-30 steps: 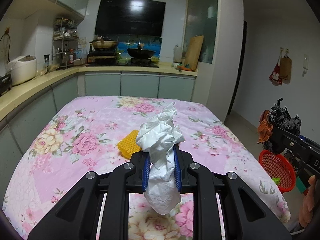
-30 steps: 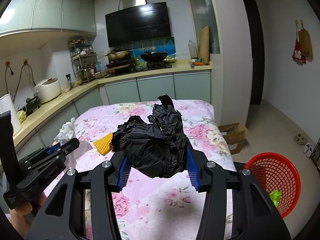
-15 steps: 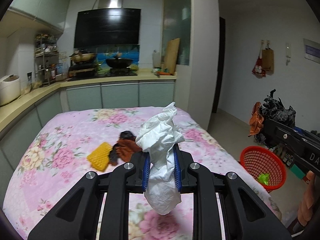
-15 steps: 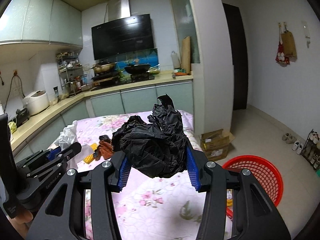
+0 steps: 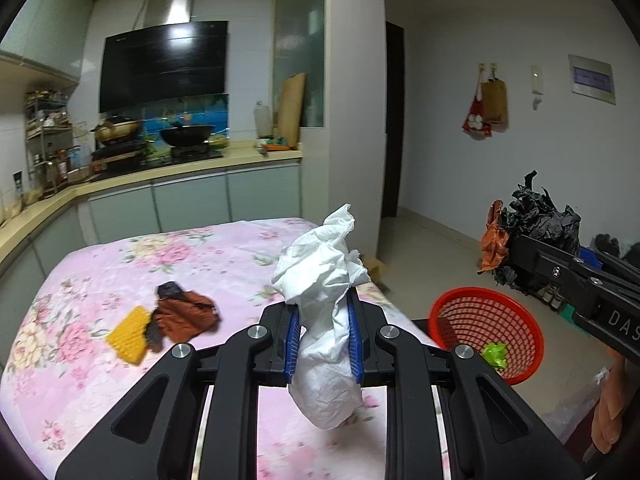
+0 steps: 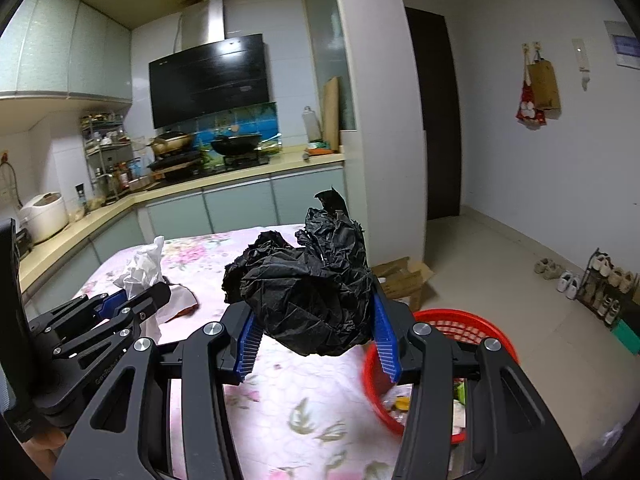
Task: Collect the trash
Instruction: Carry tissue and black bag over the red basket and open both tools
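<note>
Two grippers carrying crumpled trash beside the round red plastic mesh basket [image 5: 486, 334].

The left gripper [image 5: 323, 334] is pinching a crumpled white paper wad [image 5: 326, 304] between nearly closed blue pads; the right gripper [image 6: 316, 338] is clamping a bulky crumpled black plastic bag [image 6: 310, 300] at a medium spread. The basket is sitting on the floor just beside the edge of the pink floral-cloth table [image 5: 96, 280]. Farther from the basket, a yellow ribbed sponge [image 5: 130, 334] and brown crumpled wrapper [image 5: 184, 314] are lying on the table. Open tiled floor [image 6: 500, 280] is stretching beyond the basket.
</note>
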A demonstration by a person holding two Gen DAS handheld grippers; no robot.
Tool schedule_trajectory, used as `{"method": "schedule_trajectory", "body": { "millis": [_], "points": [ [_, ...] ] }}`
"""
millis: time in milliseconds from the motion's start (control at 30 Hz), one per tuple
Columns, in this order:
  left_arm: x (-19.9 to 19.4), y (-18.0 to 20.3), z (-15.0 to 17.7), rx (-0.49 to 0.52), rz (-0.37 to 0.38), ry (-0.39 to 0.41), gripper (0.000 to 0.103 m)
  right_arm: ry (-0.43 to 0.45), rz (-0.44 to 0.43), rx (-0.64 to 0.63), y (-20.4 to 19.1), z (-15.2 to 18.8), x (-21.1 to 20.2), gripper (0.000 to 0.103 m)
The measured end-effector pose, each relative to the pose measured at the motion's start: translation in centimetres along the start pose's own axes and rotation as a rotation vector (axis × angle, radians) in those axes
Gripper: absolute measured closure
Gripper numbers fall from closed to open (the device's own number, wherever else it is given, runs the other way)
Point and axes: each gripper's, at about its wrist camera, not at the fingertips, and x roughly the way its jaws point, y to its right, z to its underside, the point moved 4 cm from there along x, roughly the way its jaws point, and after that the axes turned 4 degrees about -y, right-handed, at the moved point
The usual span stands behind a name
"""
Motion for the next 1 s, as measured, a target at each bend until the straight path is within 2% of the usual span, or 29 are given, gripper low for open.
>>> {"method": "schedule_trajectory", "body": {
  "millis": [467, 733, 1000],
  "points": [
    [4.2, 6.6, -0.6, 0.086, 0.136, -0.063, 0.084, -0.041, 0.120, 0.082, 5.3, 1.1, 1.1, 0.056],
    [7.2, 10.0, -0.5, 0.118, 0.240, -0.137, 0.084, -0.072, 0.184, 0.135, 8.6, 1.4, 2.1, 0.056],
    [10.0, 12.7, 0.3, 0.135, 0.328, -0.222, 0.084, -0.174, 0.220, 0.215, 12.0, 2.6, 4.2, 0.056]
  ]
}}
